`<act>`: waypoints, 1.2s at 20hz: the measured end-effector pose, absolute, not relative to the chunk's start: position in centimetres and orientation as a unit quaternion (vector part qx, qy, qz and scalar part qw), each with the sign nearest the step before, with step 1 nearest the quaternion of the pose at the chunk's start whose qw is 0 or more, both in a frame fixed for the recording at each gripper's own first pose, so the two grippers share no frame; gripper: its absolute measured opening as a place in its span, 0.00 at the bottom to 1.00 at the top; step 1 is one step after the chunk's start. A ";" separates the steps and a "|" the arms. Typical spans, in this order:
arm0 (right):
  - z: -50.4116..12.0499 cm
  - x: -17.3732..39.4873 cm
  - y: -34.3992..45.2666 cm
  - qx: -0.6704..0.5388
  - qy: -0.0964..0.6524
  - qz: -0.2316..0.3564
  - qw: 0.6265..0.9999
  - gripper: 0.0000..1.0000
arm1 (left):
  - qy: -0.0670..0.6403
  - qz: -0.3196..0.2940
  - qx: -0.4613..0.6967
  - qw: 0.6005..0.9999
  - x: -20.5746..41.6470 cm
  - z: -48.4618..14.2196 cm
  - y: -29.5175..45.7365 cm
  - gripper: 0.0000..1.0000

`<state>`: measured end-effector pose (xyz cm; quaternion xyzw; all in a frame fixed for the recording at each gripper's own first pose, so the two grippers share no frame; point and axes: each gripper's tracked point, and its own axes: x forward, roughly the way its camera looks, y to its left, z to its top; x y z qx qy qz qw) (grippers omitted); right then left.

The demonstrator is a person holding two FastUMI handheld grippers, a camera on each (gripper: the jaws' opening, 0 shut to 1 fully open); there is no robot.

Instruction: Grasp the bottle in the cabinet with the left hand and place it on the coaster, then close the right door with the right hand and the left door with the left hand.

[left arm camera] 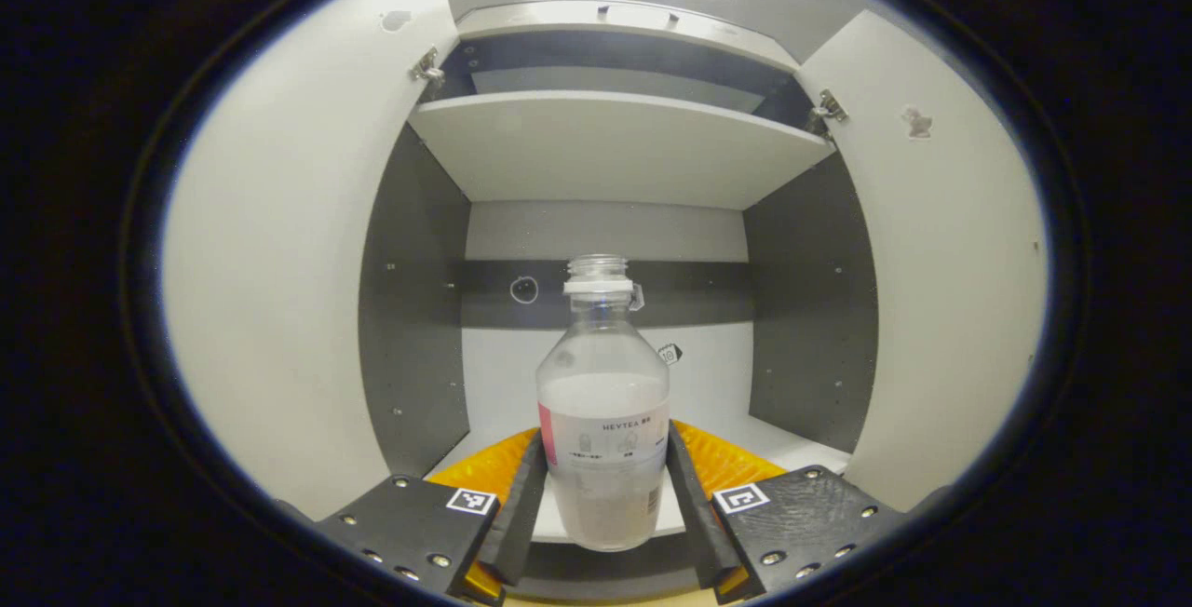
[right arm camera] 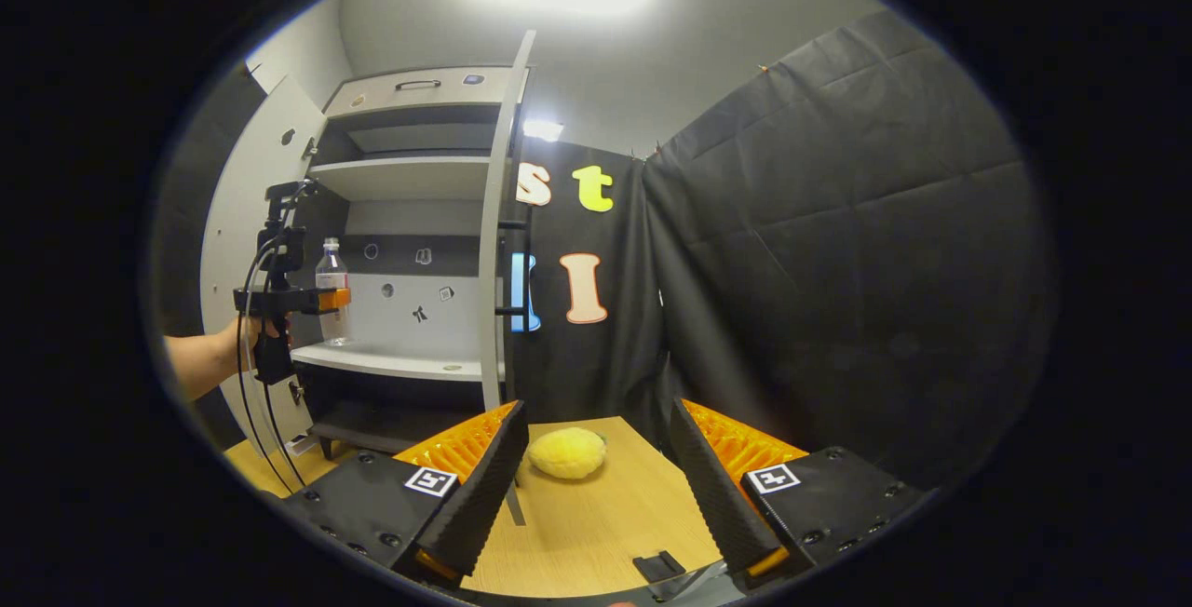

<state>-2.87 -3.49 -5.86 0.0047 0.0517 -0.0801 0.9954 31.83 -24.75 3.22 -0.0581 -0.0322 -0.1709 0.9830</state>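
Observation:
A clear bottle (left arm camera: 603,374) with pale liquid and no cap stands upright at the front of the cabinet's lower shelf (left arm camera: 745,430). My left gripper (left arm camera: 605,444) is shut on it, one finger pressing each side of the label. In the right gripper view the same bottle (right arm camera: 331,283) sits in the left gripper (right arm camera: 317,300), which a hand (right arm camera: 200,360) holds at the shelf's front edge. Both cabinet doors, left (left arm camera: 279,309) and right (left arm camera: 941,290), stand wide open. My right gripper (right arm camera: 596,486) is open over the wooden table (right arm camera: 596,523), just short of the yellow fuzzy coaster (right arm camera: 566,451).
An upper shelf (left arm camera: 615,146) spans the cabinet above the bottle. The right door (right arm camera: 498,244) shows edge-on between the cabinet and the black cloth wall (right arm camera: 838,263). A small dark object (right arm camera: 659,565) lies at the table's near edge.

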 end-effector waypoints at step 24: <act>-5.3 -1.7 -2.2 -0.007 0.056 -0.001 0.998 0.97 | 0.068 -0.198 -0.079 0.975 19.8 -9.5 -24.2 0.70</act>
